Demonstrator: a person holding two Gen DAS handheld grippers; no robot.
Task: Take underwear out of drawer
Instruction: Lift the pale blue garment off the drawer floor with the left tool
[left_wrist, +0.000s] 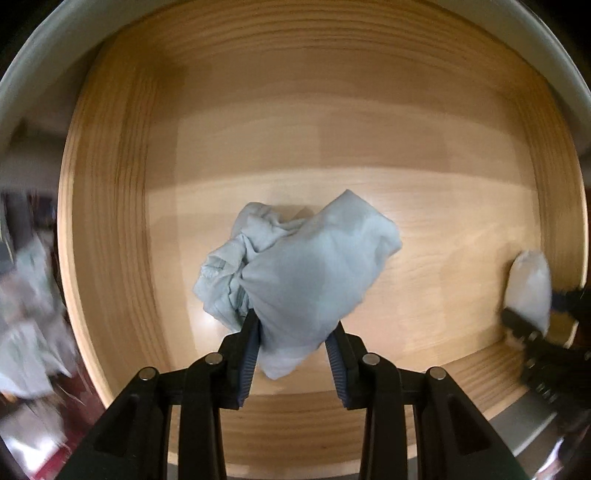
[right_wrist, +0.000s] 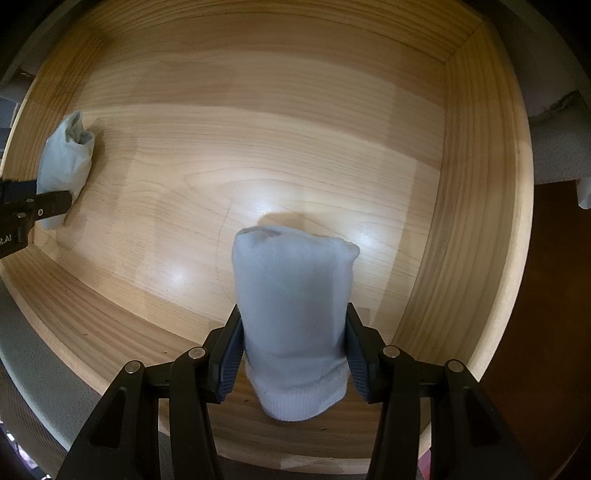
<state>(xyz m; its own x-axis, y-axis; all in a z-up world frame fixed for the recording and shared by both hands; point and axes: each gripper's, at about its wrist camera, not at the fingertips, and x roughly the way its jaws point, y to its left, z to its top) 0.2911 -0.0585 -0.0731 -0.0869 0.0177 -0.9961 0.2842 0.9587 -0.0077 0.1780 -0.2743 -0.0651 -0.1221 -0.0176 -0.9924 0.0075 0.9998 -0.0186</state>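
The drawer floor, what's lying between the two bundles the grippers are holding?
Nothing: in the right wrist view, only bare wooden drawer floor lies between the crumpled garment at far left and the rolled bundle.

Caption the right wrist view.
Right gripper clamps a pale blue rolled garment above the wooden drawer.

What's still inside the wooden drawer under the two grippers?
Only bare floor of the wooden drawer shows. Left gripper clamps crumpled pale-blue underwear; right gripper clamps a rolled one, hiding spots beneath.
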